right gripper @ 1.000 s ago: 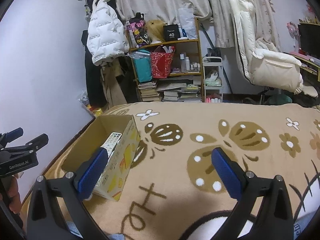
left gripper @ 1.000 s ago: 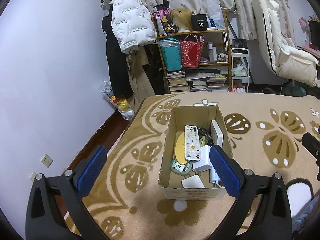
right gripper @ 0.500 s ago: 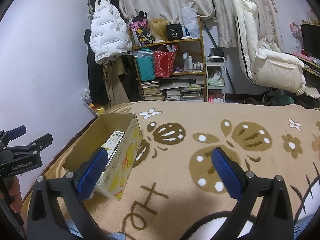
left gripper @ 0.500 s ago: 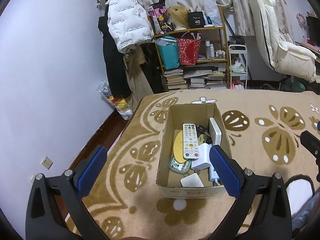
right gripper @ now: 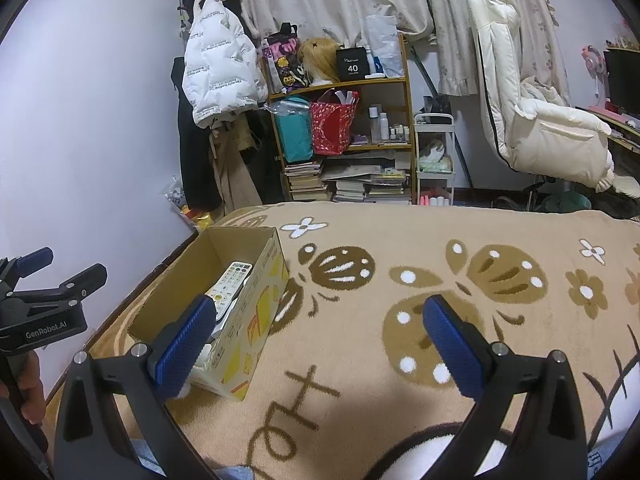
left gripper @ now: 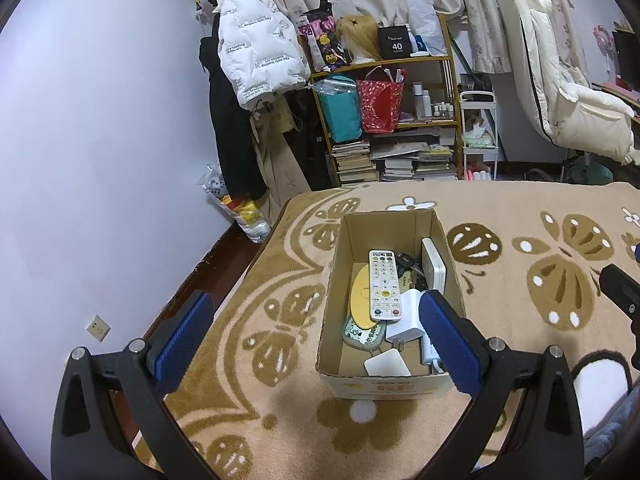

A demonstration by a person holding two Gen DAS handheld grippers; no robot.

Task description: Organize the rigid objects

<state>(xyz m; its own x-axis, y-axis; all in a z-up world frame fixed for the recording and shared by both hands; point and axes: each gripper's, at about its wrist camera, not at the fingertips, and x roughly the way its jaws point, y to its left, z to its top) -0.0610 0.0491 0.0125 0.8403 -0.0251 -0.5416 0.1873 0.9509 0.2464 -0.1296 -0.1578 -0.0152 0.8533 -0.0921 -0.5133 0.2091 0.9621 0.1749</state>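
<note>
An open cardboard box (left gripper: pixel 340 280) (right gripper: pixel 256 312) sits on a tan patterned blanket. Inside lie a white remote control (left gripper: pixel 384 284) (right gripper: pixel 229 282), a yellow oval item (left gripper: pixel 360 296), a white charger block (left gripper: pixel 406 316), a white flat box (left gripper: pixel 434 268), a small white case (left gripper: pixel 387 363) and dark keys (left gripper: pixel 408 261). My left gripper (left gripper: pixel 316 336) hovers open above the box's near-left side, holding nothing. My right gripper (right gripper: pixel 316 338) is open over the blanket to the right of the box, empty. The left gripper's body (right gripper: pixel 44 312) shows at the far left of the right wrist view.
The blanket (right gripper: pixel 400 280) spreads wide to the right with butterfly and flower prints. Behind stand a cluttered wooden shelf (left gripper: pixel 384 120) with books and bags, hanging coats (left gripper: pixel 252 52), a white cart (right gripper: pixel 434 160) and a cream recliner chair (right gripper: pixel 540 120). The wall (left gripper: pixel 100 160) is at left.
Both cameras have drifted slightly upward and back; the box sits a little lower and left in the views. Both grippers stay open and empty. Box contents are unchanged.
</note>
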